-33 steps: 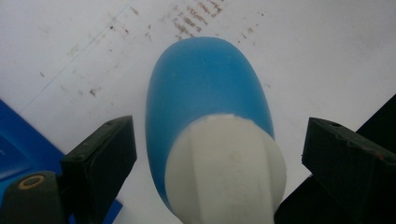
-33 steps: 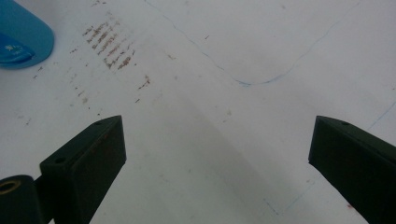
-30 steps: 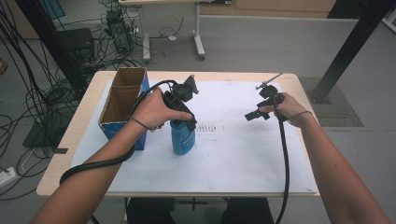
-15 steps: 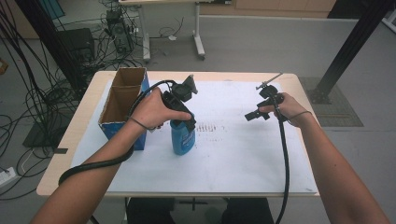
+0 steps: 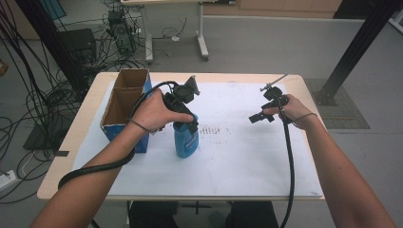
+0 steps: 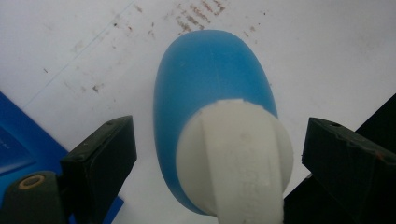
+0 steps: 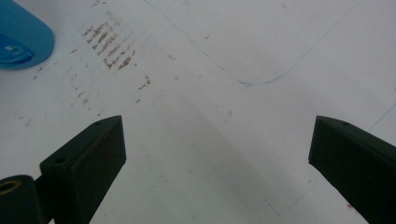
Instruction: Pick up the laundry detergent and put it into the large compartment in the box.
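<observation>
STEP: grasp blue plastic bottle with white cap [image 6: 212, 88], upright beside cardboard box [image 5: 124, 102] | LEFT CLAW [image 6: 219, 149]: my jaws wide, straddling cap, no contact | RIGHT CLAW [image 7: 219, 163]: wide, empty | METHOD: centre, close squarely.

My two handheld tools are matte black: the left black two-jaw gripper [image 5: 183, 111] carries a grey three-cornered plate on top and trails a thick black corrugated cable [image 5: 95, 168], and the right black two-jaw gripper [image 5: 267, 110] trails a thinner smooth black cable [image 5: 290, 166]. Both forearms are bare, with a thin dark band [image 5: 135, 126] around each wrist. Seen close, my jaws are blocky black pads [image 7: 91, 156] with small screw holes, and a brass-coloured ring [image 6: 31, 182] sits at the base of one.
</observation>
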Demonstrator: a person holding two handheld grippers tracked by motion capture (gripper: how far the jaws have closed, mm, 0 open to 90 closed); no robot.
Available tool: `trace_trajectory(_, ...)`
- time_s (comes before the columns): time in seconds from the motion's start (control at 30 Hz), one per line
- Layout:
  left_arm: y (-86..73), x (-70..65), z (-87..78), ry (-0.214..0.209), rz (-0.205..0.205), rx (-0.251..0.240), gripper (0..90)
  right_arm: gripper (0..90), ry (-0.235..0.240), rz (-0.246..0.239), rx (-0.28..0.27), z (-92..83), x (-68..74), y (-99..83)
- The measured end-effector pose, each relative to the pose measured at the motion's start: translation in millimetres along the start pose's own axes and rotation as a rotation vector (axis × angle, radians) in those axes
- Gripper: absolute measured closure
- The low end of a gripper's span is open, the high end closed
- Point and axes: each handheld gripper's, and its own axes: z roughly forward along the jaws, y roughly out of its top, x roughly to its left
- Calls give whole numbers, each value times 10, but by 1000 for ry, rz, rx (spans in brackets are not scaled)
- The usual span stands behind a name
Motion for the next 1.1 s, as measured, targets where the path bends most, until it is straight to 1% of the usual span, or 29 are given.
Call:
trace_trajectory(0.1, -6, -2, 3, 8, -1, 3, 105, 35, -1, 0, 3, 2, 3, 2)
trace_trajectory(0.4, -11, -8, 6, 7, -3, 2, 105, 35, 1, -2, 0, -2, 1, -1)
trace_trajectory(0.77, -18, -9, 11, 17, -24, -4, 105, 35, 0, -3, -7, -18, -4, -8)
trace_trajectory(1.1, -8, -34, 49, 29, -21, 5, 111, 35, 3, -3, -9, -25, 3, -9)
